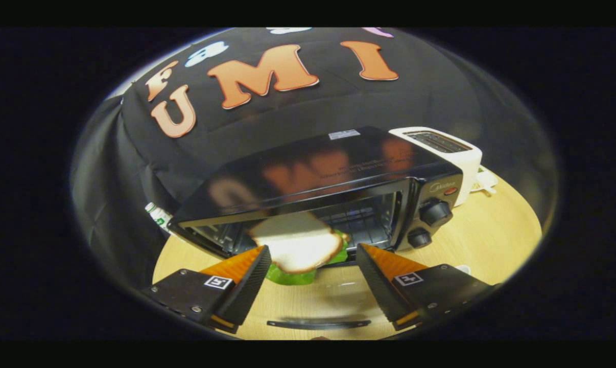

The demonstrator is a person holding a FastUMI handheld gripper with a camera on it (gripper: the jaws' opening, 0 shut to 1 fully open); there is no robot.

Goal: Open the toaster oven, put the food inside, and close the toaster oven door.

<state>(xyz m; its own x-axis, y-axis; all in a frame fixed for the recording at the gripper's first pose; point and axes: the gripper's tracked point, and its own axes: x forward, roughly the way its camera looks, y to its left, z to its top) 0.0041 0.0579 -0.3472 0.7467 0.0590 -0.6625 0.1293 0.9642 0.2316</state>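
my gripper spread wide, fingers clear of everything, sandwich just ahead between my tips, resting at the mouth of the black toaster oven, its glass door folded down on the wooden table under me

Dim, fisheye-bent scene; the toaster oven top mirrors the wall glossily, and edges blur and darken.

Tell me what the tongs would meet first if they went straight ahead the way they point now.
Most likely the sandwich, which lies just ahead of the open tongs at the mouth of the open toaster oven. Neither finger touches it. Beyond it is the oven's rack. Depth is hard to judge in this view.
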